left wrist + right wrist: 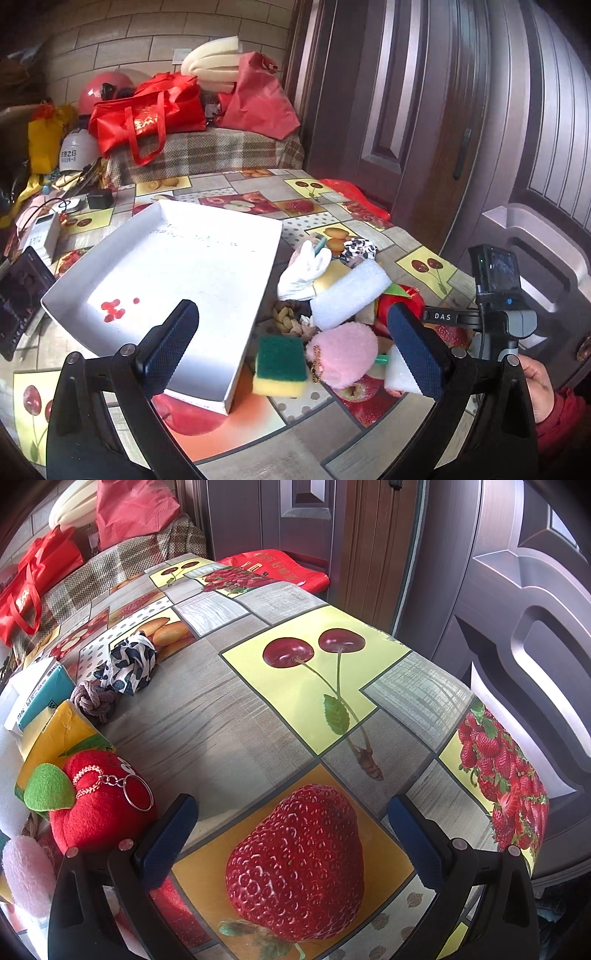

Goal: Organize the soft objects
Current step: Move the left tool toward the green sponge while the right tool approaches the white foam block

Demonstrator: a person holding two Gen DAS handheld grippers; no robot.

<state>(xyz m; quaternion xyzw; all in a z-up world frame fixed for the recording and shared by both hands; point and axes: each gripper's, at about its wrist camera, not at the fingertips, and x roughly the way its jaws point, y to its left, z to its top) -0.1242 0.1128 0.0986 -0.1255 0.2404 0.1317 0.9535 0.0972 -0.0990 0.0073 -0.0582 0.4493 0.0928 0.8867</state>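
- Nearest the left wrist camera, the left gripper hangs wide apart and holds nothing, over the near edge of the shallow white cardboard tray.
- Just beside the tray lies a green-and-yellow scouring sponge, touching a fluffy pink plush keychain.
- Behind them are heaped a white fabric glove, a white foam roll and a red plush apple keychain with a green felt leaf.
- Over the fruit-patterned tabletop, the right gripper is also spread wide and carries nothing.
- Sorting seems barely begun: the tray holds no soft item.
- Next move, likely: lower the left gripper around the sponge, close gently, lift it into the tray.
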